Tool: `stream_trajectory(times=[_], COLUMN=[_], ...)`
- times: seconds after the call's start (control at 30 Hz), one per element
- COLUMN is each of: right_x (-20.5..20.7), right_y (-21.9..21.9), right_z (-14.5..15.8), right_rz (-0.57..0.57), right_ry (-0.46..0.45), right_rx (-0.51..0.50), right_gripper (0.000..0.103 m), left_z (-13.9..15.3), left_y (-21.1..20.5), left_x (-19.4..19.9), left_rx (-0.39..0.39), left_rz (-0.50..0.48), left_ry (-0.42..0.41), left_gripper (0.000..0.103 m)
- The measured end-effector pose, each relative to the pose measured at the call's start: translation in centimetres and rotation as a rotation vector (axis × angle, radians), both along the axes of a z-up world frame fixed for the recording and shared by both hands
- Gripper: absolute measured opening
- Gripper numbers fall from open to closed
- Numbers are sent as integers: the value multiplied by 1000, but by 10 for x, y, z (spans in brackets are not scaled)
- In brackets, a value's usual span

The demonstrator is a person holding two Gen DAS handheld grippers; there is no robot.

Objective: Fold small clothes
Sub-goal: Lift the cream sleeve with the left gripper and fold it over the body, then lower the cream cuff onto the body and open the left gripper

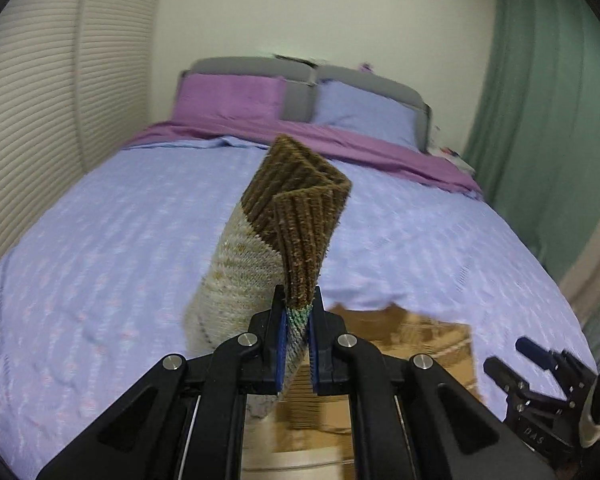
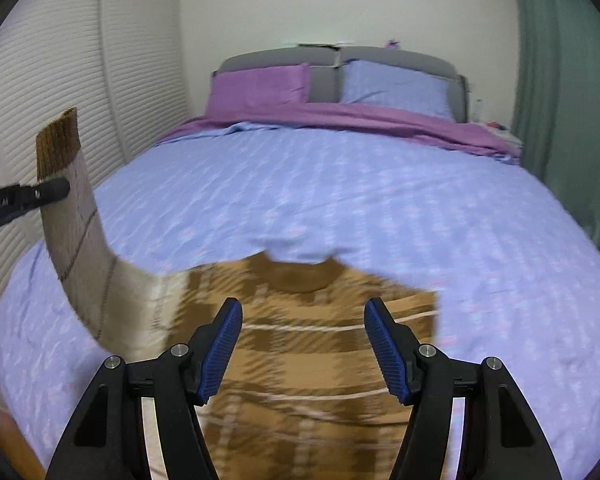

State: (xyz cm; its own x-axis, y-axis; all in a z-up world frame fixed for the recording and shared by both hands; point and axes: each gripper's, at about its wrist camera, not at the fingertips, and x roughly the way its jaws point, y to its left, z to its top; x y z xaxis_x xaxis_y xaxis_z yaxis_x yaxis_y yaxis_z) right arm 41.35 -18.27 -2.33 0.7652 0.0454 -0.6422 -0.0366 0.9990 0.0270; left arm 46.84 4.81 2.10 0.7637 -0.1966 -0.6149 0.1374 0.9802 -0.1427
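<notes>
A brown and tan plaid sweater point(image 2: 300, 360) lies flat on the bed, collar toward the pillows. Its cream sleeve point(image 2: 80, 240) rises off the bed to the left, ending in a brown ribbed cuff point(image 1: 300, 200). My left gripper point(image 1: 298, 300) is shut on the sleeve just below that cuff and holds it up in the air; the right wrist view shows that gripper point(image 2: 56, 190) at the left edge. My right gripper point(image 2: 304, 304) hangs open above the sweater's chest with nothing between its blue pads point(image 2: 220, 352). In the left wrist view it point(image 1: 516, 356) sits low on the right.
The bed point(image 2: 340, 200) has a lilac patterned cover, with a purple pillow point(image 2: 260, 84) and a lilac pillow point(image 2: 396, 84) against a grey headboard. Slatted white doors point(image 2: 60, 80) stand along the left, and a green curtain point(image 1: 540, 120) hangs on the right.
</notes>
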Motion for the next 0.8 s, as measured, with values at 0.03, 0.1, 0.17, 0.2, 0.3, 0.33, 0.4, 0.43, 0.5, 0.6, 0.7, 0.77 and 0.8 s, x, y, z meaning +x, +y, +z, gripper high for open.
stream_trajectory(times=[0.03,0.1,0.17,0.2,0.3,0.33,0.4,0.43,0.5,0.6,0.7,0.77,0.8], right_x=[0,-3,-6,-8,-12,-13,-15,-15,-15,-14,-13,-13,-13], right_y=[-9,-30,-47,-59,-85,-92,-105,-111,-122,-132,-137,-138,-137], right_z=[2,5,5,3,-6,-10,-19,-25,-36,-51,-63,-69,-72], right_rz=[-6,-26,-39,-53,-75,-82,-89,-96,-104,-113,-121,-117,-117], right_ry=[-2,-4,-4,0,15,20,32,40,60,87,108,120,123], right_rx=[-4,-15,-19,-20,-11,-9,-11,-15,-16,-9,1,6,4], right_gripper=[64,64,64,64,64,64,64,64,64,64,64,64,64], left_z=[-3,-11,-22,-31,-57,-70,-90,-99,-120,-145,-161,-168,-171], left_y=[-11,-40,-66,-79,-110,-121,-134,-140,-153,-166,-174,-175,-174], left_x=[3,9,12,13,25,28,29,30,30,26,25,24,22], left_rx=[-4,-23,-16,-8,-2,-1,10,14,31,89,121,140,150], left_rz=[-11,-42,-65,-80,-106,-114,-122,-130,-138,-158,-174,-185,-187], left_ry=[12,47,70,82,142,166,196,211,238,263,289,295,296], left_gripper=[10,10,10,10,10,10,10,10,11,11,14,29,45])
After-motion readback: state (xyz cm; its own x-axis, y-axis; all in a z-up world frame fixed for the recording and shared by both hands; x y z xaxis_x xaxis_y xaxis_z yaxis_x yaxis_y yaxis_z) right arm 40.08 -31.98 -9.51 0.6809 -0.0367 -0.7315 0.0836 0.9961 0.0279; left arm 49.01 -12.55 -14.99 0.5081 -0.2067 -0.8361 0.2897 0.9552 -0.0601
